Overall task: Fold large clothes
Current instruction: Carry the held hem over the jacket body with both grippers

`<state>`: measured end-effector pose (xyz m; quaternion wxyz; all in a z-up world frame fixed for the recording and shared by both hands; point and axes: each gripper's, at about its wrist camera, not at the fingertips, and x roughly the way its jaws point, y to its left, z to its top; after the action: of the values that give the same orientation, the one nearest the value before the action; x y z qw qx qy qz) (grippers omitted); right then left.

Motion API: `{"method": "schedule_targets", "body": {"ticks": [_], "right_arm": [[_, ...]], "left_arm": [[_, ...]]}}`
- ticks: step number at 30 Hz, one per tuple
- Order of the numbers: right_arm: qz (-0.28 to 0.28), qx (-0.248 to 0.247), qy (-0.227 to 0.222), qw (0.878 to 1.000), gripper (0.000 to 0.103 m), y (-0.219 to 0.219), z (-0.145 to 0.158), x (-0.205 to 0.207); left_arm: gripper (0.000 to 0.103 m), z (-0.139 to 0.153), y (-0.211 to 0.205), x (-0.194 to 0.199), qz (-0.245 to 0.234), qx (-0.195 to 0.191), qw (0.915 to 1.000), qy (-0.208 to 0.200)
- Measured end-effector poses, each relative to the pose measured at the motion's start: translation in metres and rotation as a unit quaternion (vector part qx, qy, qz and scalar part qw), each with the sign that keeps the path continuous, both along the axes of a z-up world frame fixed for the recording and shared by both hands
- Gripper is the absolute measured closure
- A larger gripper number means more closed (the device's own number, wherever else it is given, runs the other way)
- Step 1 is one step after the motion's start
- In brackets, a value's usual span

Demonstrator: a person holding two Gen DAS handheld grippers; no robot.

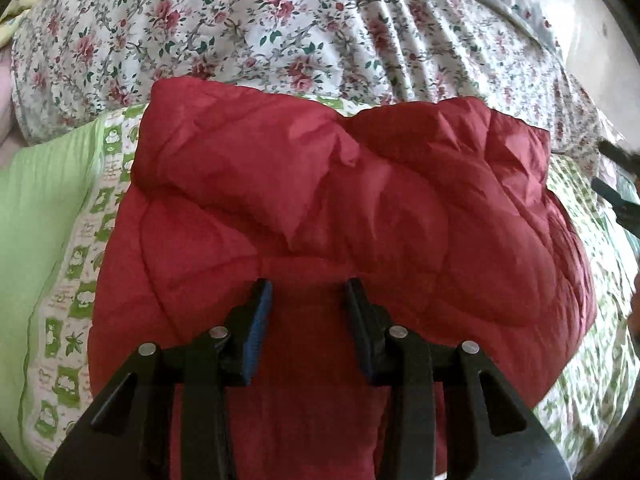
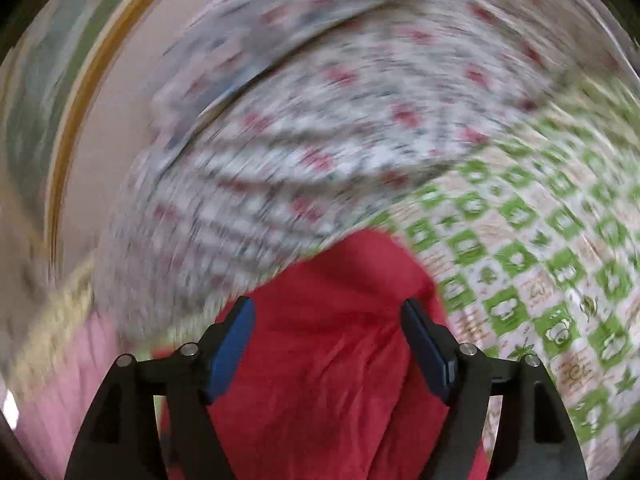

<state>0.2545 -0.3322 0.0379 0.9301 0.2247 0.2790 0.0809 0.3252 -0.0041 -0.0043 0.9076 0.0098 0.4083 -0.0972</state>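
Red quilted puffer jacket [image 1: 340, 216] lying bunched across the green-patterned bedsheet [image 1: 72, 264], far edge doubled back into a thick roll, probably a first fold laid flat so the padding settles. Rose-print duvet [image 1: 248, 40] heaped behind it, touching the far edge. Left gripper [image 1: 308, 292] poised low over the near hem, jaws partly spread, nothing between the blue pads [image 1: 262, 312]; placed over the middle of the hem, likely for pinching or pressing the next fold. Right gripper [image 2: 328, 320] over a red corner [image 2: 320, 360] of the same jacket, jaws wide apart, fabric beneath rather than pinched; heavy blur all round, so mid-swing by the look of it. Same sheet [image 2: 540, 280] to its right. Dark tips at the left view's right edge, probably the other gripper.
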Motion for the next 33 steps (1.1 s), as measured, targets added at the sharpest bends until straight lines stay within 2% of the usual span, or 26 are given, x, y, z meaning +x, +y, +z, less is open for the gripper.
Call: {"method": "schedule_targets", "body": {"ticks": [2,5,9,13,15,19,24,28,33], "right_arm": [[0.045,-0.057,0.02,0.997,0.026,0.029,-0.007,0.003],[0.094,-0.151,0.06,0.982,0.026,0.071,-0.03,0.02],[0.095,-0.202,0.123,0.967,0.026,0.084,-0.067,0.053],[0.061,-0.132,0.134,0.98,0.025,0.054,-0.084,0.08],[0.055,-0.102,0.142,0.983,0.025,0.047,-0.086,0.086],[0.052,-0.118,0.149,0.98,0.025,0.055,-0.089,0.094],[0.05,-0.123,0.143,0.981,0.024,0.058,-0.092,0.095],[0.051,-0.119,0.141,0.982,0.023,0.057,-0.092,0.095],[0.051,-0.1,0.115,0.987,0.023,0.052,-0.078,0.077]], "left_arm": [[0.067,0.0,0.0,0.003,0.007,-0.001,1.0,0.001],[0.067,0.0,0.0,0.005,0.016,-0.007,0.9998,0.005],[0.067,-0.004,0.004,0.016,0.025,-0.006,0.9996,0.012],[0.066,-0.011,0.016,0.032,0.036,-0.032,0.9984,0.029],[0.066,-0.016,0.023,0.041,0.046,-0.051,0.9968,0.041],[0.066,-0.025,0.03,0.053,0.063,-0.064,0.9947,0.051],[0.066,-0.027,0.027,0.052,0.064,-0.055,0.9952,0.05],[0.066,-0.025,0.028,0.052,0.064,-0.061,0.9946,0.054],[0.066,-0.013,0.035,0.036,0.062,-0.084,0.9932,0.051]]}}
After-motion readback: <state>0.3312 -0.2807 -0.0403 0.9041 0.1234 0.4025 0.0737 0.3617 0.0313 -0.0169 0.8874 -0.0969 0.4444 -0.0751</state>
